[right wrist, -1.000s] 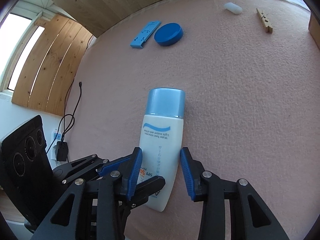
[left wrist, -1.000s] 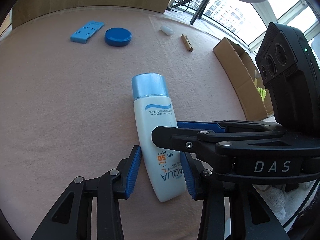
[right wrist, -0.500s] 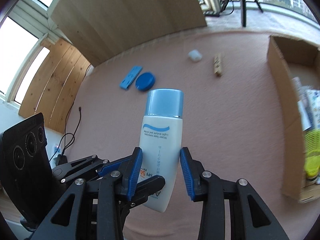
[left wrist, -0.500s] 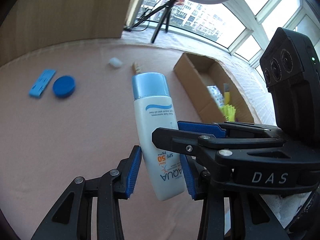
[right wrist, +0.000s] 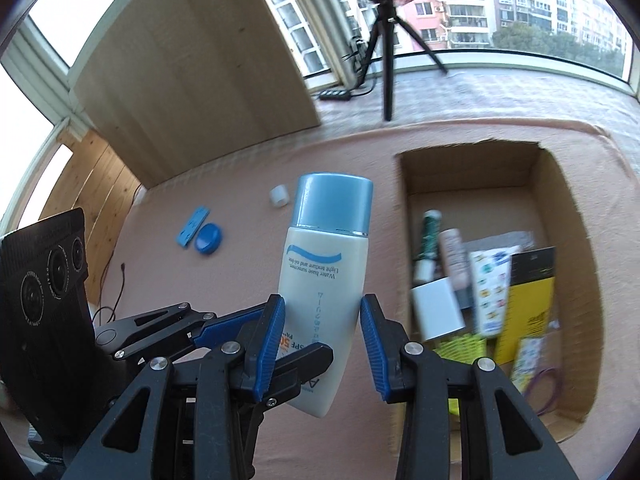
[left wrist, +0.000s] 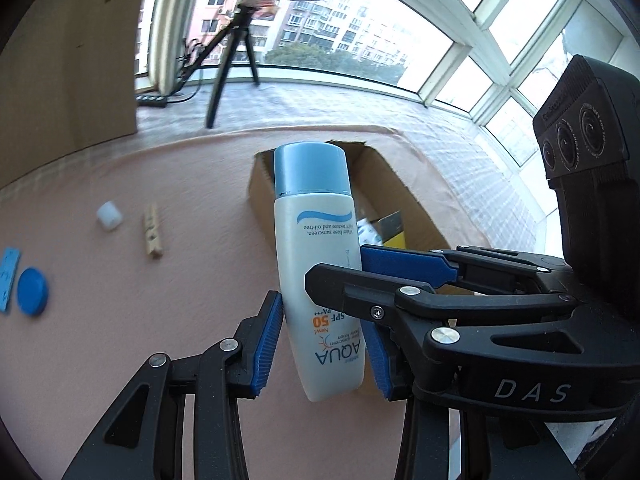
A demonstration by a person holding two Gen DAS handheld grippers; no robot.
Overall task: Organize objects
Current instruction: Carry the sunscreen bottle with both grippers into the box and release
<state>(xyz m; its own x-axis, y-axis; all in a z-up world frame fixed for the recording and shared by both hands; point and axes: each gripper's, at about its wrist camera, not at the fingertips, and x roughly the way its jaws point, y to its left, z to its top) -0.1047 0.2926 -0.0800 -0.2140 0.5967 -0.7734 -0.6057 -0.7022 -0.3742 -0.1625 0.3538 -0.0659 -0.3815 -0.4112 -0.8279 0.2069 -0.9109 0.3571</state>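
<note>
Left gripper point(left wrist: 322, 344): black jointed frame, ribbed blue pads point(left wrist: 266, 344), closed on the lower body of the sunscreen bottle point(left wrist: 316, 264) from both sides. Right gripper point(right wrist: 322, 346): same build; its blue pads stand one on each side of the bottle at mid-body. The left pad touches the bottle wall; contact at the right pad cannot be told, a thin gap seems to show. In the left wrist view the right gripper crosses in front from the right, one black finger over the bottle's label.

Bottle: flat-sided, smooth off-white plastic, rounded base, pale blue cap point(right wrist: 332, 200) with matte sheen. Printed blue wave, "AQUA" and orange "SPF 50" text, upside down to the cameras. Held clear of the bench, cap pointing away from both grippers, base nearest the cameras.

Bench point(left wrist: 120, 280): pink, fine felt-like cloth. Open cardboard box point(right wrist: 576, 216), brown corrugated walls, at the bench's right side; in the right wrist view the bottle is to the left of it, in the left wrist view it overlaps the box's near-left wall. Inside: tubes, white block, yellow card, mixed packets.

Left part of bench: wooden clothespin point(left wrist: 152, 232), small translucent white cap point(left wrist: 109, 216), round blue lid point(left wrist: 32, 291) touching a flat blue plastic piece point(left wrist: 8, 276).
</note>
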